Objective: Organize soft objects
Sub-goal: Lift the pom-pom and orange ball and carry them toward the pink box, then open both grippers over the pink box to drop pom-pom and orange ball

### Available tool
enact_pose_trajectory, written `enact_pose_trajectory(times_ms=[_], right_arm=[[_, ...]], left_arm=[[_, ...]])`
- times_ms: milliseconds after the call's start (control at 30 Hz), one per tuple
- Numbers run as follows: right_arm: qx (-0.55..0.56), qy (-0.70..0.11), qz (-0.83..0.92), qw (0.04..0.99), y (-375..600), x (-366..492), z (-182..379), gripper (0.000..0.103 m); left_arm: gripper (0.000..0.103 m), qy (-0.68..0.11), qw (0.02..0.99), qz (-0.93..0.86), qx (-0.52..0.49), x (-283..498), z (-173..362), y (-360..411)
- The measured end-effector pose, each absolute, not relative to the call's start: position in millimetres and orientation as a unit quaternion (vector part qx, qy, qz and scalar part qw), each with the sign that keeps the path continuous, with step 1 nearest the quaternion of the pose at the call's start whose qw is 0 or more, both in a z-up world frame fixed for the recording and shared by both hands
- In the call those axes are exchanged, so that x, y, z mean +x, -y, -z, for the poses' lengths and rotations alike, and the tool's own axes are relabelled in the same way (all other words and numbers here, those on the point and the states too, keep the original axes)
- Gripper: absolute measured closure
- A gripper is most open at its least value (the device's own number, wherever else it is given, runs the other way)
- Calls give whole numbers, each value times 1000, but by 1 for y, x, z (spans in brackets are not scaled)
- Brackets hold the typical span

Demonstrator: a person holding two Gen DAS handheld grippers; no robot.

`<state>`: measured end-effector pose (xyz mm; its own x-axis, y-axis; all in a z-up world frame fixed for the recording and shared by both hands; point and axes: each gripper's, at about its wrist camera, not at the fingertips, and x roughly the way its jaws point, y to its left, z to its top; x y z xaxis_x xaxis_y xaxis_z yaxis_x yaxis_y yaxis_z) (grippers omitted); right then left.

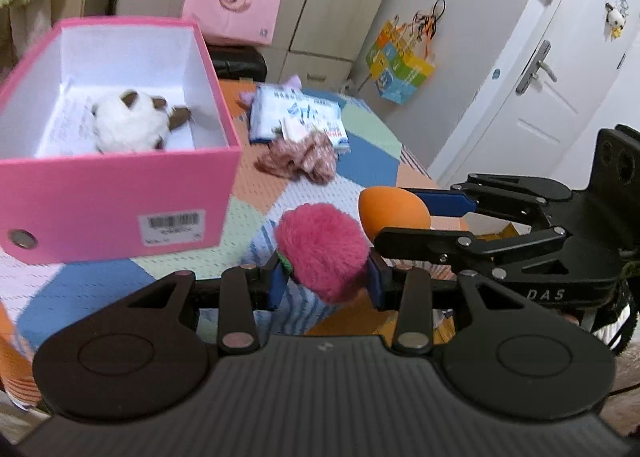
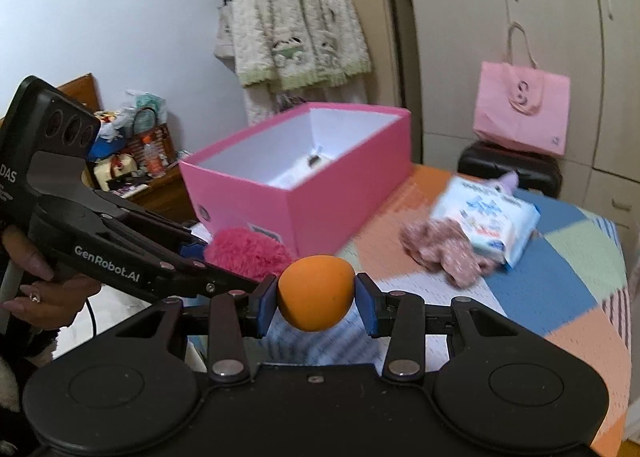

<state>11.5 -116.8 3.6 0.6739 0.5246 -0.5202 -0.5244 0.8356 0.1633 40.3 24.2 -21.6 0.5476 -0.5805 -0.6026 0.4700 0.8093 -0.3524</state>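
Note:
My left gripper point(image 1: 327, 277) is shut on a fluffy pink pompom point(image 1: 322, 253), held above the patchwork table. My right gripper point(image 2: 316, 299) is shut on an orange sponge egg point(image 2: 316, 291). Both are close together; the egg point(image 1: 392, 213) shows just right of the pompom in the left wrist view, and the pompom point(image 2: 248, 251) shows left of the egg in the right wrist view. The open pink box point(image 1: 120, 193) stands to the left with a white and brown plush toy point(image 1: 128, 123) inside. The box also shows in the right wrist view point(image 2: 340, 201).
A pink floral scrunchie point(image 1: 300, 159) and a pack of tissues point(image 1: 298, 119) lie on the table point(image 1: 372, 137) beyond the box. A pink paper bag point(image 1: 234, 5) stands behind on a black stool. A door and wardrobe are at the back.

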Motion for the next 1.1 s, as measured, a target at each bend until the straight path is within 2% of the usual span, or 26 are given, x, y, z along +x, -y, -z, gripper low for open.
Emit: enact_pose_trajectory(times_ms=[367, 700, 900, 1100], right_arm=[[-7, -236, -315, 919, 83, 36, -35, 55], [8, -220, -336, 916, 63, 94, -49, 55], [-31, -256, -336, 906, 44, 140, -44, 55], [-97, -313, -337, 882, 17, 176, -27, 55]], left_arm=[[64, -297, 912, 267, -92, 43, -11, -67], [64, -268, 943, 178, -83, 85, -18, -96], [64, -288, 946, 132, -71, 127, -10, -105], [64, -303, 950, 74, -10, 154, 4, -101]])
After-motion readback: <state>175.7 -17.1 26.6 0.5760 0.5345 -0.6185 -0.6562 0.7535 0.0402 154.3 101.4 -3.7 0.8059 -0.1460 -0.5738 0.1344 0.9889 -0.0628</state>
